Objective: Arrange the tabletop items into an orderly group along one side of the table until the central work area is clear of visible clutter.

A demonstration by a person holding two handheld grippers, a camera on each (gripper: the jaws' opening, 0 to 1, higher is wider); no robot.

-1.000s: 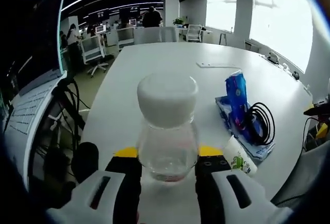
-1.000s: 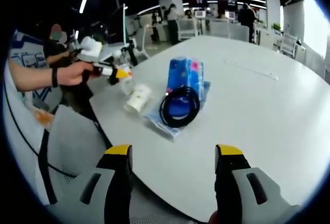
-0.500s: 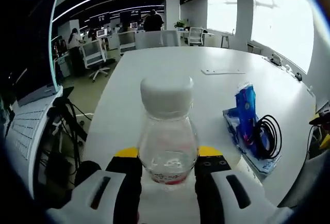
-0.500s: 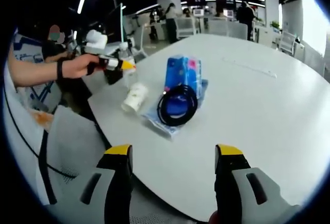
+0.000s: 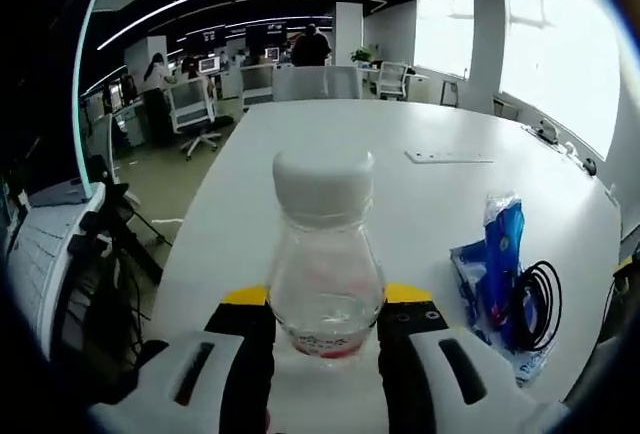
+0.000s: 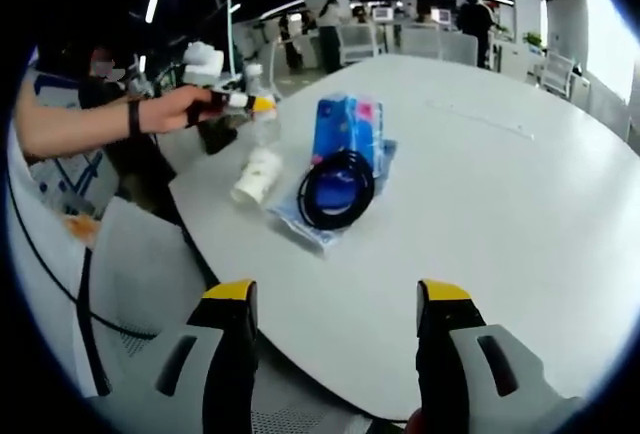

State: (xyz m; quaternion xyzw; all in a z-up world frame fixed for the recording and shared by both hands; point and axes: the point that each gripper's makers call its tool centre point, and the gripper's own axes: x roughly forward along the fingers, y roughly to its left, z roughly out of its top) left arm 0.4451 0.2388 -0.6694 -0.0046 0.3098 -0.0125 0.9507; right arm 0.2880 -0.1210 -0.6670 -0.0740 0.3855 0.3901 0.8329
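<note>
1. My left gripper (image 5: 324,320) pinches a clear bottle (image 5: 326,284) with a white cap (image 5: 323,184); both jaws press its lower sides, and it stands upright between them, over the near left part of the white counter (image 5: 330,144).
2. In the right gripper view I see that same gripper (image 6: 252,104) at far left, held by a hand (image 6: 180,109) near the counter's left corner, the bottle's cap (image 6: 258,70) showing just above the jaws.
3. A white cup (image 6: 256,175) lies on its side just right of the bottle, near the counter's edge.
4. Beside the cup sits a flat blue packet (image 6: 333,216) with a black cable coil (image 6: 335,189) resting on it and a blue pack (image 6: 346,128) standing upright at its far end, touching the coil.
5. In the left gripper view the same group sits at the right: the pack (image 5: 503,254), the coil (image 5: 536,304).
6. Farther off, a thin flat white strip (image 5: 449,157) lies alone on the counter.
7. My right gripper (image 6: 335,294) is spread wide with nothing between its jaws, hovering over the counter's near edge.
8. Office chairs (image 5: 190,109) and people stand beyond the counter.
</note>
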